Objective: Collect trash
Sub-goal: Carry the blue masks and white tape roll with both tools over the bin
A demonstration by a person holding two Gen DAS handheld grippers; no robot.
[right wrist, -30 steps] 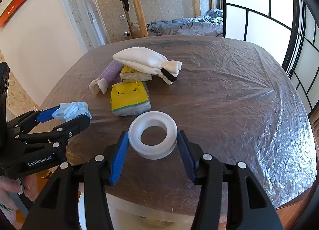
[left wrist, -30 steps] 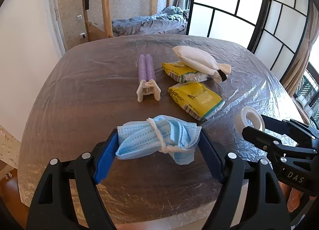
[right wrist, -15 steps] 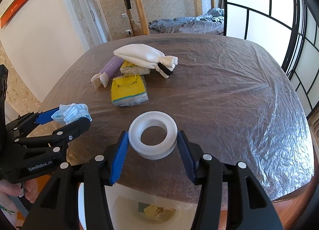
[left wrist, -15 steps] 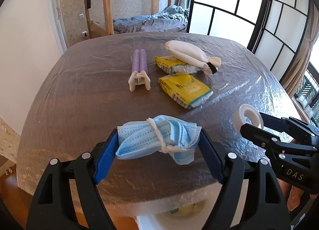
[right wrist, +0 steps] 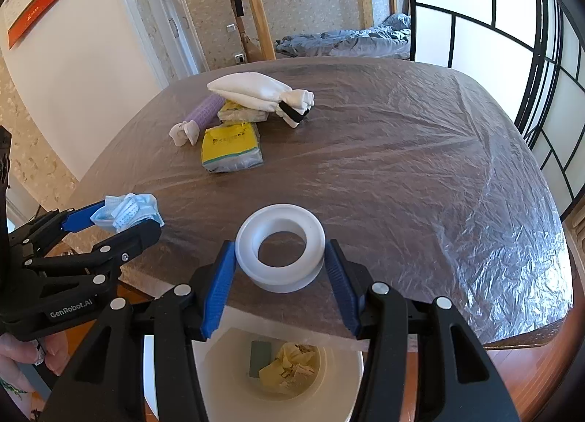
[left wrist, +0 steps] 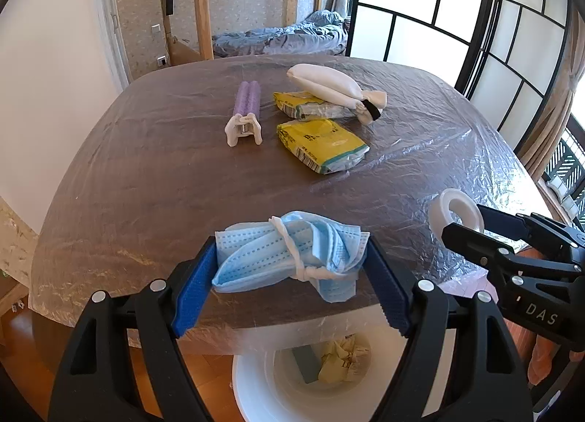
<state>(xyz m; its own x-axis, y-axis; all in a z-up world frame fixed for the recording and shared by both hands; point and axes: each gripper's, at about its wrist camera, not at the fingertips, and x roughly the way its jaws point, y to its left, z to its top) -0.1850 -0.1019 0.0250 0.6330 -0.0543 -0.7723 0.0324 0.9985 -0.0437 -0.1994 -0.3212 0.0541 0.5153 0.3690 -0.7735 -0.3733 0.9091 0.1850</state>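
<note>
My left gripper (left wrist: 289, 276) is shut on a crumpled blue face mask (left wrist: 289, 257), held above the table's near edge; it also shows in the right wrist view (right wrist: 126, 212). My right gripper (right wrist: 279, 268) is shut on a white tape roll (right wrist: 279, 246), also seen in the left wrist view (left wrist: 455, 212). A white trash bin (right wrist: 351, 378) stands on the floor below both grippers, with yellow crumpled paper and a grey-green piece inside; it also shows in the left wrist view (left wrist: 256, 389).
A brown table under clear plastic film (right wrist: 402, 151) holds two yellow packets (left wrist: 321, 144), a purple and white clip-like object (left wrist: 246, 111) and a white cloth bundle (left wrist: 329, 87). Black-framed sliding panels (left wrist: 512, 38) stand at right.
Both grippers have drawn back from the table with their loads. The table's near edge and the white bin below have come into view.
</note>
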